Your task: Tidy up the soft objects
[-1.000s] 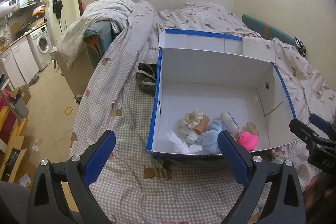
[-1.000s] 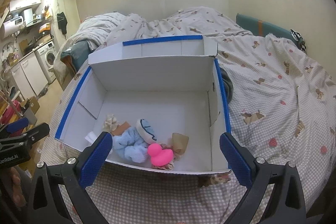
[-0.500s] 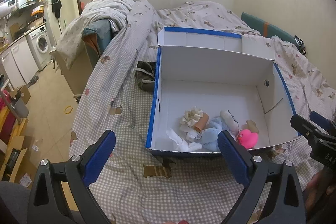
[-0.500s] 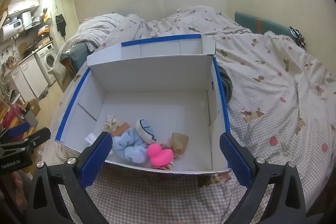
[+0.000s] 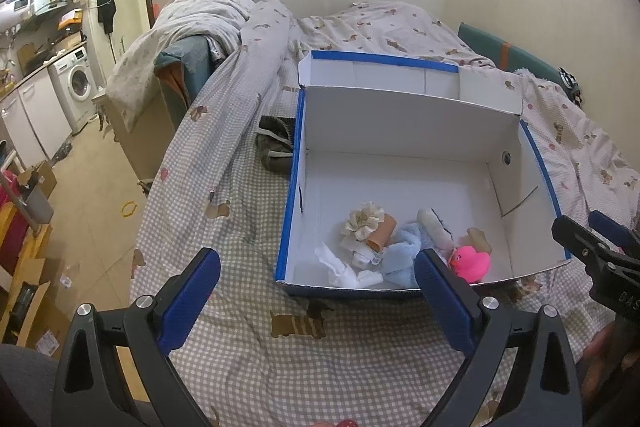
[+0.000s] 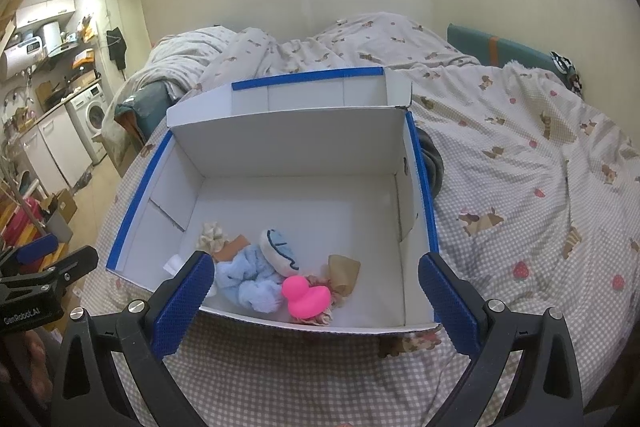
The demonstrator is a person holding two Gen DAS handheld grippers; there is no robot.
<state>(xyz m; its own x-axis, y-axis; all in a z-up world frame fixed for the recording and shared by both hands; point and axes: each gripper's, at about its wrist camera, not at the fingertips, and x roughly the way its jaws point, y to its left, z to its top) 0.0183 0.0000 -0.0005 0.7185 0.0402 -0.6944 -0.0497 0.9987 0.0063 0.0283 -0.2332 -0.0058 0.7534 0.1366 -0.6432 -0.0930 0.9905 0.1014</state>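
Here, we see the soft objects lying together inside a white box (image 6: 280, 131) with blue-taped edges, bunched against its near wall. In the right wrist view, a pink duck (image 6: 305, 295) sits nearest us at about 6 o'clock of the box floor, touching a fluffy light blue cloth (image 6: 248, 279) at its 9 o'clock. A white pouch with dark lines (image 6: 278, 251) rests against the blue cloth at its 1 o'clock, and a tan paper piece (image 6: 344, 269) lies just beside the duck at its 2 o'clock. A cream ruffled scrunchie (image 6: 211, 235) and a brown tube (image 6: 232, 246) sit at 10 o'clock of the blue cloth.

From the left wrist view we find the same heap, with a crumpled white cloth (image 5: 344, 269) at its 8 o'clock, close to the left wall of the box.

We hold both tongs above the bed, in front of the box's near wall. The left tongs (image 5: 318, 287) are spread wide with nothing between their blue pads, and the right tongs (image 6: 312, 297) are likewise spread wide and empty; neither touches the box.

The box stands on a checked bedspread (image 6: 520, 227) with small animal prints. At 10 o'clock of the box in the left view, a dark garment (image 5: 276, 151) lies on the bed just beside the wall. Farther at 9 o'clock we see a washing machine (image 5: 80, 83) by the kitchen cabinets.
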